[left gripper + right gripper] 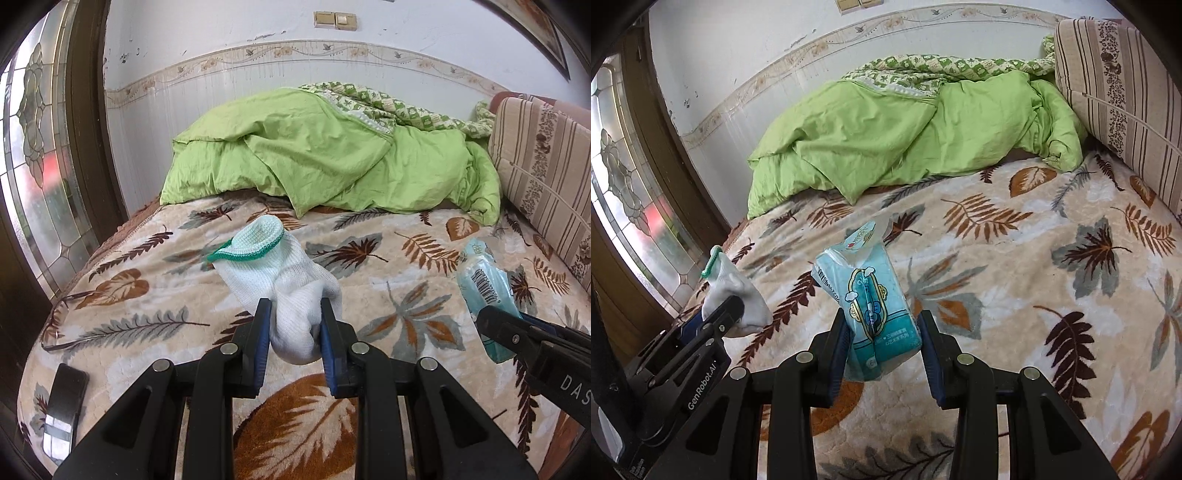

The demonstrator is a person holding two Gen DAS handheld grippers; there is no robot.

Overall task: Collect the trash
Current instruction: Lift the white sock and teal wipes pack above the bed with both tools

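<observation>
the left gripper is clamped on a white sock with a green cuff, holding it up off the leaf-patterned blanket that covers the bed. just to its right, the right gripper pinches a teal tissue pack between its blue pads, the pack also lifted clear of the blanket. a crumpled green quilt lies at the far end by the wall, a striped cushion stands at the right, and a dark phone rests near the bed's left edge.
</observation>
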